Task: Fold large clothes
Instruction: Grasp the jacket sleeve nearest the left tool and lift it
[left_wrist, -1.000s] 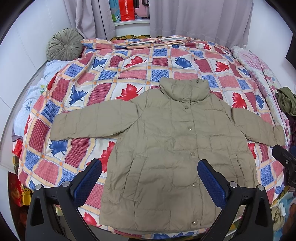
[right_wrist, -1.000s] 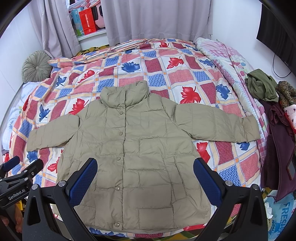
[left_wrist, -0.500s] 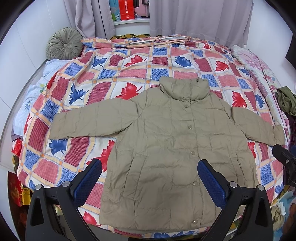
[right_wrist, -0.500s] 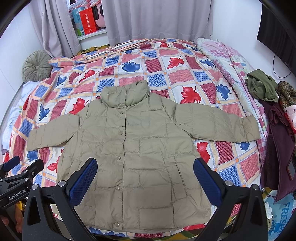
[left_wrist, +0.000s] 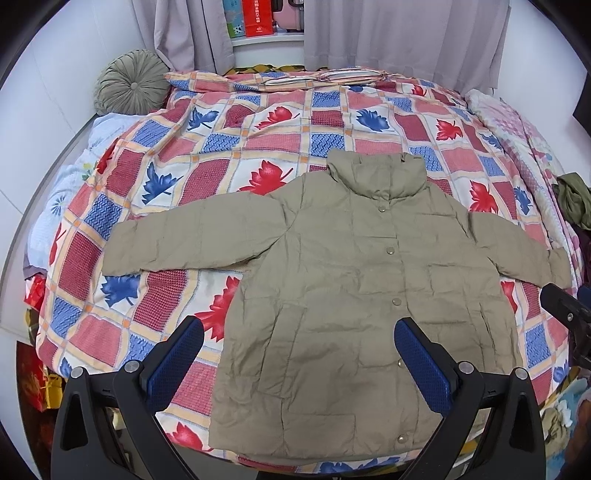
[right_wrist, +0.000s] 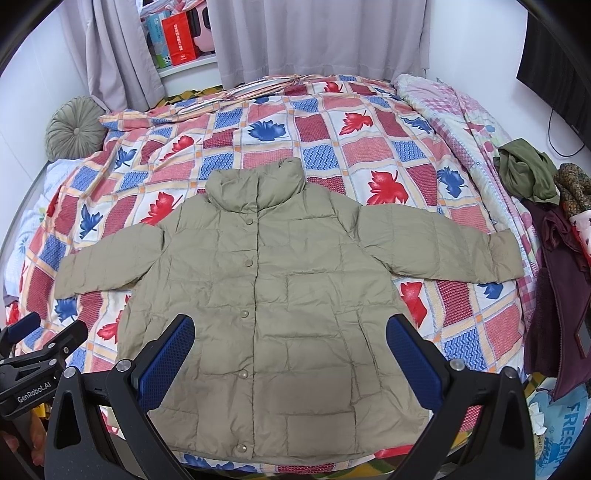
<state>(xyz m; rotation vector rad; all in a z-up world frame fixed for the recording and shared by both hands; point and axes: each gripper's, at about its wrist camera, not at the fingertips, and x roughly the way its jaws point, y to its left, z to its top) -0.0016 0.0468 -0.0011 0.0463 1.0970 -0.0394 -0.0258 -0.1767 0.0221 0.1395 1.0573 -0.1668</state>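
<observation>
We hold the left gripper (left_wrist: 299, 354) and right gripper (right_wrist: 290, 350) above the near hem, jaws spread wide, empty. Khaki puffer jacket (right_wrist: 273, 295) lies flat, buttoned, sleeves outspread, on the leaf-patterned quilt (right_wrist: 332, 140).
</observation>
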